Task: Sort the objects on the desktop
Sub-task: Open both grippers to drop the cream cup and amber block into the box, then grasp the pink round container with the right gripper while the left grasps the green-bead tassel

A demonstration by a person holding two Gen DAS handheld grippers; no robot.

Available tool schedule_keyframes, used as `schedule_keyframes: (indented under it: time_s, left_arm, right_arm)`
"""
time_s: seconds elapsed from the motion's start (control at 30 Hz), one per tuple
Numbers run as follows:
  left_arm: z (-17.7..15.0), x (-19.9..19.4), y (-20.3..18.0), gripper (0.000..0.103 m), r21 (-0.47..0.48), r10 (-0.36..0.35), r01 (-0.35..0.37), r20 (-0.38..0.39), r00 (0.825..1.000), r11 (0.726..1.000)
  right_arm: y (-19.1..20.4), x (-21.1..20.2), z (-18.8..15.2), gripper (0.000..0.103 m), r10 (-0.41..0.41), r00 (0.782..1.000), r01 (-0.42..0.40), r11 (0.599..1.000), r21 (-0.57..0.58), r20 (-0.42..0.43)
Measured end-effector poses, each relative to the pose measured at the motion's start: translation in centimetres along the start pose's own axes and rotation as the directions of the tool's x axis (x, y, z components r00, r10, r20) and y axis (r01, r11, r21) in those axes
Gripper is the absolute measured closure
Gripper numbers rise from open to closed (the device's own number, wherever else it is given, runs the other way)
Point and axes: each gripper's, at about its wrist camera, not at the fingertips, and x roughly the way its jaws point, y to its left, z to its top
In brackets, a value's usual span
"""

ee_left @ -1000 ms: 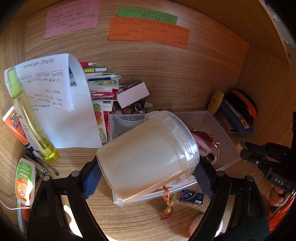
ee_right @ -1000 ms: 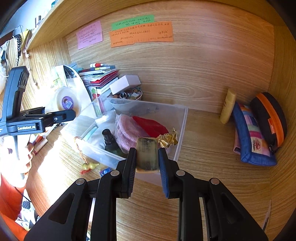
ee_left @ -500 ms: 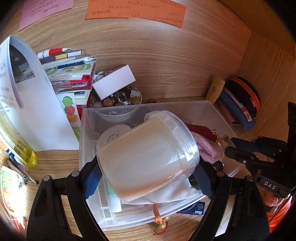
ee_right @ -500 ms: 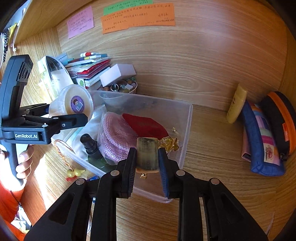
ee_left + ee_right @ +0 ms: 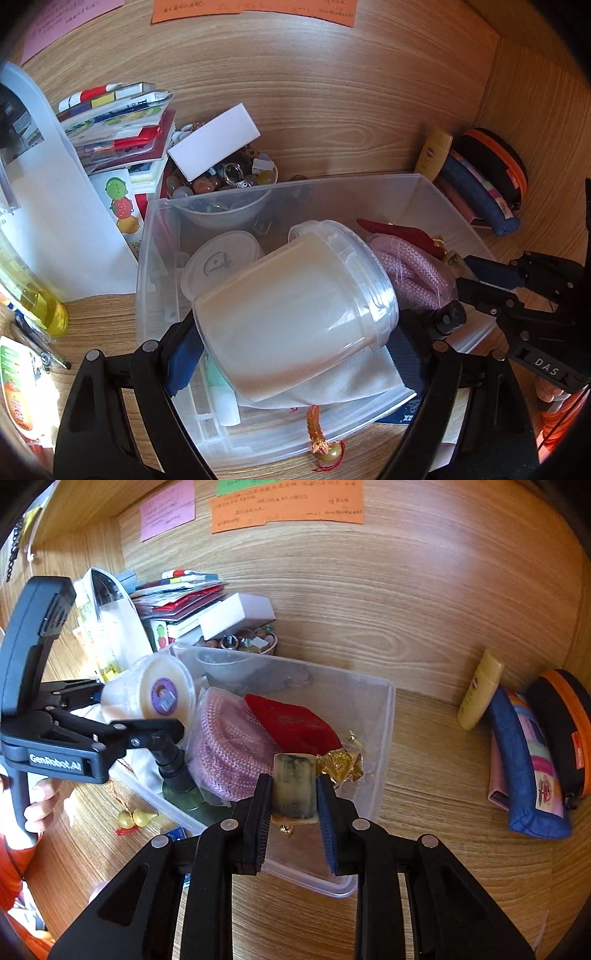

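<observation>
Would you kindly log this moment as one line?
left tool: holds white tub over clear bin | right tool: holds amber block over bin

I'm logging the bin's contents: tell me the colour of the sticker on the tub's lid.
Purple, on the cream lid of the plastic tub; clearest in the right wrist view.

Tub [image 5: 291, 314] — milky white, translucent, with a purple label on its lid [image 5: 163, 695]. Bin [image 5: 373, 716]: clear plastic. Knitted bundle [image 5: 225, 753]: pink. Pouch [image 5: 295, 723]: red. Block [image 5: 294, 788] — murky olive-brown, cream edges. Pencil case [image 5: 532, 764]: blue, striped in pink, yellow and purple. Desk [image 5: 436, 775]: wood grain.
</observation>
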Motion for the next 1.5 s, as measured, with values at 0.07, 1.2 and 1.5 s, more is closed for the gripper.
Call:
schedule_keyframes:
  time_s: [0.07,1.2,1.5]
  left_arm:
    - [-0.1,0.1,-0.3,0.015,0.014,0.009,-0.009,-0.002,1.0,1.0]
    - [-1.5,-5.3,-1.3,0.009,0.039,0.088,-0.092,0.097,0.991,0.995]
    - [-3.7,-6.8,-0.5,0.009,0.013,0.133,-0.134,0.079,0.988,0.991]
  right_arm:
    - [-0.1,0.0,0.0,0.081,0.004,1.0,-0.004,1.0,0.004,0.002]
    - [0.8,-4.4,-0.3,0.032,-0.011,0.997,0.01,1.0,0.01,0.074]
    - [2.5,-6.2,-2.1,0.031,0.009,0.998,-0.007,1.0,-0.019,0.059]
